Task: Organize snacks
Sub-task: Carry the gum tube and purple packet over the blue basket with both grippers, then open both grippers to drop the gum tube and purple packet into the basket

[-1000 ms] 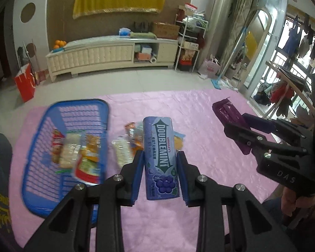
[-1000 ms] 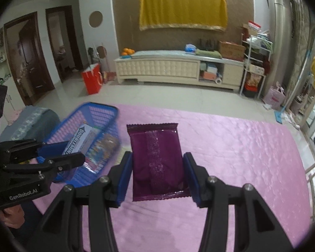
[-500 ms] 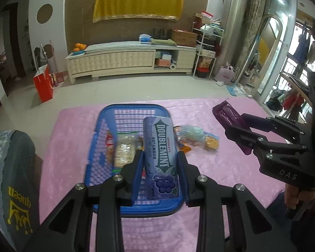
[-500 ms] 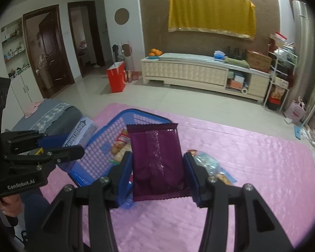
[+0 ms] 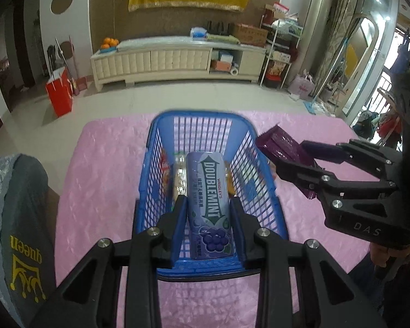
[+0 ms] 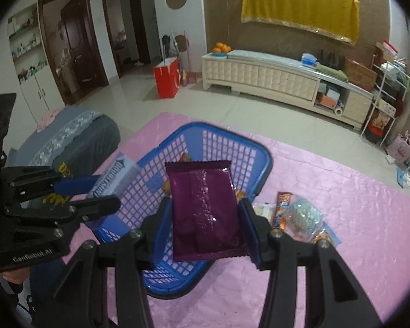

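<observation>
Drop-off step. Left gripper (image 5: 207, 220) clamped on a Doublemint gum pack (image 5: 208, 191), held over the blue basket (image 5: 161, 134), which already holds some snacks. Right gripper (image 6: 205, 225) grasping a purple snack packet (image 6: 203, 207), poised above the basket's near right side. A few wrapped snacks (image 6: 298, 216) lie loose on the pink tabletop (image 6: 369, 218) just beside the basket. Next, probably: lower both, release into the basket, then fetch the loose ones.

Purple Doublemint gum pack (image 5: 209, 205) held lengthwise above blue basket (image 5: 153, 147). Glossy maroon snack packet (image 6: 205, 207) held flat over basket's near rim. Loose wrapped snacks (image 6: 298, 216) lie just right of basket.
</observation>
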`<state>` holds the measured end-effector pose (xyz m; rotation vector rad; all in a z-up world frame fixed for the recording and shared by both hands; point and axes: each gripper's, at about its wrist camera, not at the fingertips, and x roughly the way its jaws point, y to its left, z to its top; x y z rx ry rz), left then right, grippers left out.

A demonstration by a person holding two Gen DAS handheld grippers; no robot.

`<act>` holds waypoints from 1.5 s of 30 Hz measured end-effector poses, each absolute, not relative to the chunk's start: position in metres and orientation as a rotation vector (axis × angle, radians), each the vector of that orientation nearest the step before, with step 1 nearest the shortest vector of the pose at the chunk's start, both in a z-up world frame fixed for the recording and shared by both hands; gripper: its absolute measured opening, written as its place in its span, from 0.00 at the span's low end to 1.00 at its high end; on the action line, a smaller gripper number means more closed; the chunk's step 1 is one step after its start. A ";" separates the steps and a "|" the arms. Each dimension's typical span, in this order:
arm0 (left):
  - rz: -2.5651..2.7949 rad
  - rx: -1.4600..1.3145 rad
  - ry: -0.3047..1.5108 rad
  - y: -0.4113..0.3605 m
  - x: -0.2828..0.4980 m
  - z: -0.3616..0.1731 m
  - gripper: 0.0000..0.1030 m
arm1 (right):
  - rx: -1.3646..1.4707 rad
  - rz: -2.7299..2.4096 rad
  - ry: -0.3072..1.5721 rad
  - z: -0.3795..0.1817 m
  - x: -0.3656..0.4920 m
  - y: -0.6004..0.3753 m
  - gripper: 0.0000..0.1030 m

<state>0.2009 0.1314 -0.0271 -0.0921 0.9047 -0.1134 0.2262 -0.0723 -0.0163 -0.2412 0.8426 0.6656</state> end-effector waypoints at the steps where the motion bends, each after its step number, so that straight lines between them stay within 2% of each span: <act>1: -0.115 -0.092 0.921 0.132 0.203 -0.034 0.28 | -0.245 0.669 0.849 -0.019 0.226 -0.071 0.52; 9: -0.115 -0.110 0.992 0.134 0.210 -0.068 0.28 | -0.297 0.696 0.907 -0.043 0.223 -0.054 0.52; 38: -0.122 -0.119 1.009 0.148 0.206 -0.083 0.29 | -0.410 0.724 1.004 -0.074 0.216 -0.024 0.53; 40: -0.123 -0.122 1.008 0.149 0.206 -0.084 0.29 | -0.423 0.724 1.010 -0.076 0.215 -0.022 0.55; 42: -0.127 -0.128 1.008 0.151 0.205 -0.084 0.29 | -0.430 0.719 1.007 -0.077 0.215 -0.021 0.63; 45: -0.136 -0.127 1.004 0.151 0.204 -0.084 0.29 | -0.422 0.725 1.005 -0.076 0.214 -0.021 0.69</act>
